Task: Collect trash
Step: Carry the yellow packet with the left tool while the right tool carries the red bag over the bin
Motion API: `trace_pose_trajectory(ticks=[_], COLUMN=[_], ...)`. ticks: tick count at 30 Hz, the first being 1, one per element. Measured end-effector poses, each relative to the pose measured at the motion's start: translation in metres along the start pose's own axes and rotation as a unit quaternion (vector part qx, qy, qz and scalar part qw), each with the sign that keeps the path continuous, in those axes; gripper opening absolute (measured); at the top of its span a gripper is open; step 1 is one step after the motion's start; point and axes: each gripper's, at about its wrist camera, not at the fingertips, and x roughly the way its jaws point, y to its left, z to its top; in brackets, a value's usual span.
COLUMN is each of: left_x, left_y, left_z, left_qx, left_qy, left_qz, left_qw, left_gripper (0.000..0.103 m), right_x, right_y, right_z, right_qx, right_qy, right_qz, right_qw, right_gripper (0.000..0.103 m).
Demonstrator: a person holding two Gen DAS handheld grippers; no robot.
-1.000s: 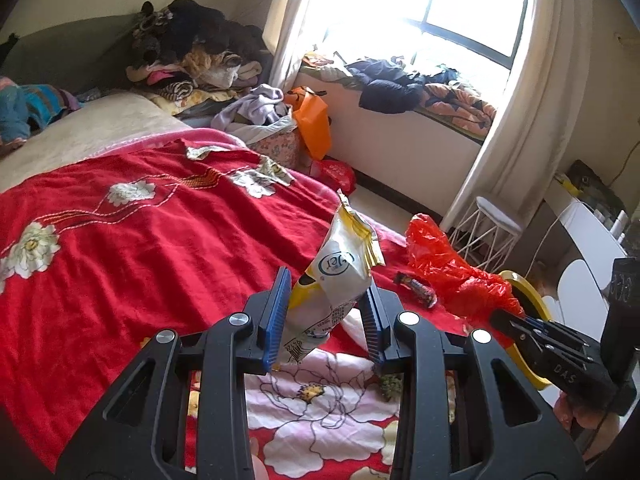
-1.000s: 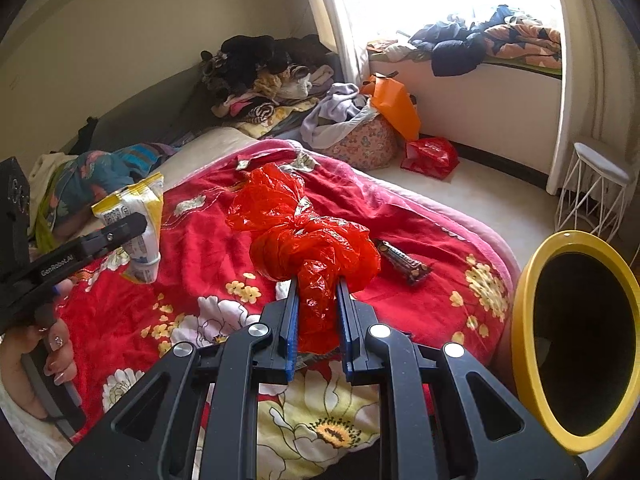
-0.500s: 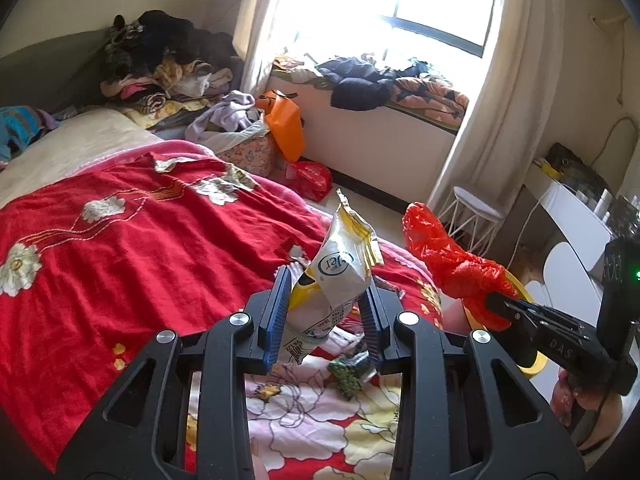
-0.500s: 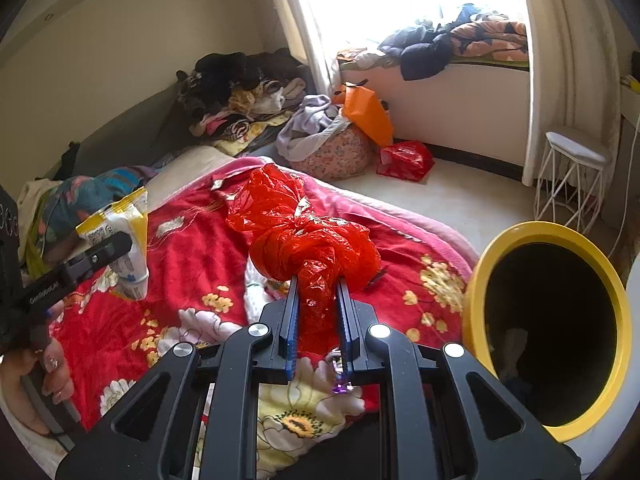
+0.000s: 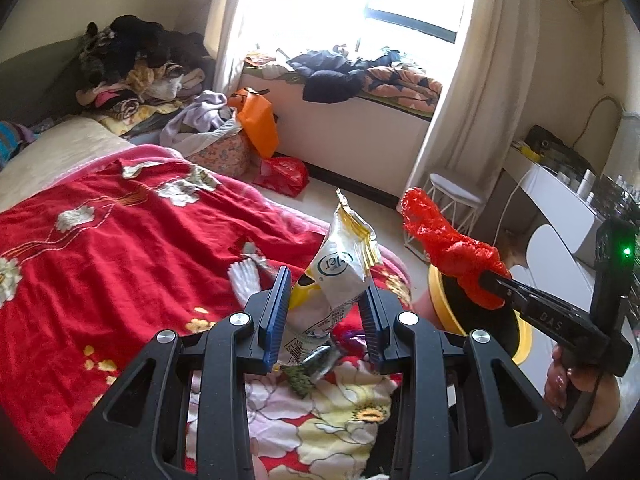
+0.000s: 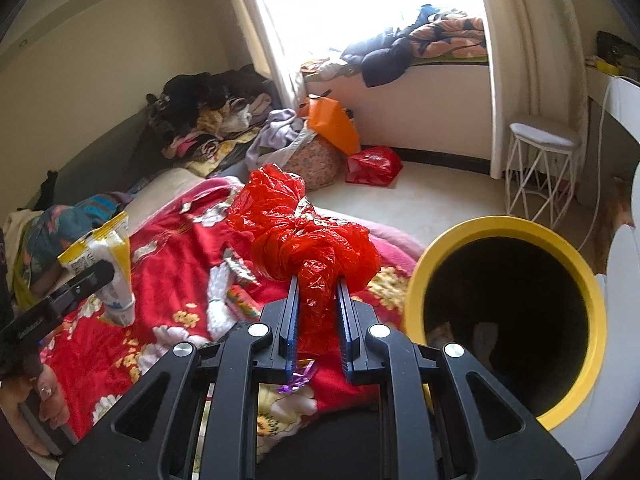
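Taken from left to right with the yellow bin (image 6: 508, 320) as landmark, the red floral bedspread (image 5: 100, 248) lies farthest left of it, with small wrappers left on it: a green one (image 5: 308, 368) under the left hand-held gripper, a purple scrap (image 6: 298, 380) under the right.

Left of the bin, the left hand-held gripper (image 5: 324, 316) is clenched on the lower end of a white and yellow snack bag (image 5: 340, 272). The bag is held off the bed with its long axis upright and its torn top leaning toward the bin.

Closer to the bin, the right hand-held gripper (image 6: 317, 320) is clamped on a crumpled red plastic bag (image 6: 304, 236), whose bulk bulges above the pads and whose long axis runs up and away.

The coming move is judged to turn on one relation: the bin's mouth lies just to the right of the red bag, tipped toward the camera. The right hand (image 5: 568, 376) is the nearer; its gripper is pitched downward beside the rim, and a short carry to the right would bring the bag over the opening. The left bag has farther to go.
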Motion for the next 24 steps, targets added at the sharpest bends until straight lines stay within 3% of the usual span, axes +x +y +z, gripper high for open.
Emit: trace_pose_trajectory(ticks=[24], left_x=[0.036], left_y=[-0.096], left_z=[-0.002], left_qx=[0.064], left_qy=[0.02], left_qz=[-0.067], left_qw=[0.9955], left_gripper=[0.026], right_x=[-0.025], right_y=[-0.081], right_z=[-0.002], right_qx=[0.065], right_qy=[-0.031], right_qz=[-0.078], right_qw=[0.994], right_gripper=[0.016])
